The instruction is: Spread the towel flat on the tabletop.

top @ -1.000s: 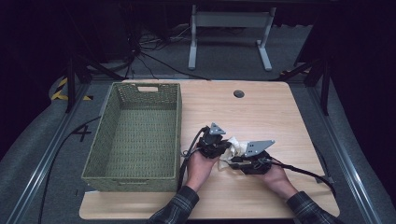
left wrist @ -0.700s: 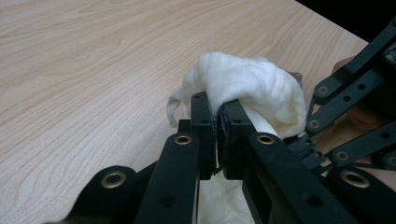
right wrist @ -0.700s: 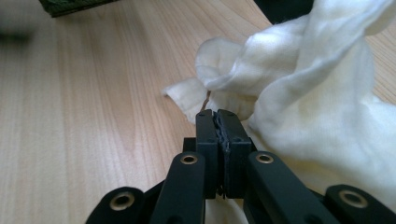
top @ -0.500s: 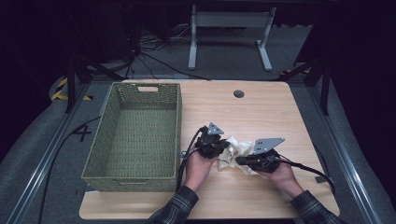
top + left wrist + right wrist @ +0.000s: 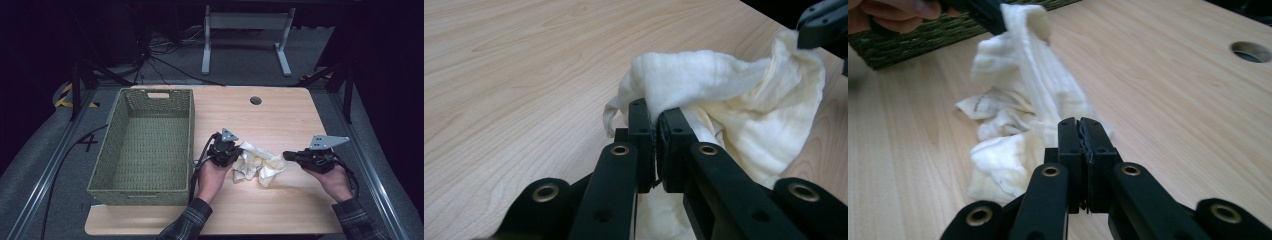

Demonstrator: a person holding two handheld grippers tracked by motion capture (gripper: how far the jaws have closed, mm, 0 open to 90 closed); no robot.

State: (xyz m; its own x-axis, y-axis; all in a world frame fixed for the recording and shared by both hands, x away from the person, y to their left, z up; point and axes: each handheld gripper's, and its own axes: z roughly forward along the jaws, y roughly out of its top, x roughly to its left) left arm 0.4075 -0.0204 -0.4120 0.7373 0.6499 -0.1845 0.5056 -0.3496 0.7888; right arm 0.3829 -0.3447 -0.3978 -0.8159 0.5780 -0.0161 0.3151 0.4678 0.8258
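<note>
Cream cloth sags between both grippers onto the table. Left gripper has its jaws clamped on one bunched edge; right gripper has its jaws pinched on the other end. Beyond the left gripper stands a green basket.

A green woven basket is seen standing on the left part of the wooden table, its handle slot at the far end. A round cable hole is set near the table's far edge.
</note>
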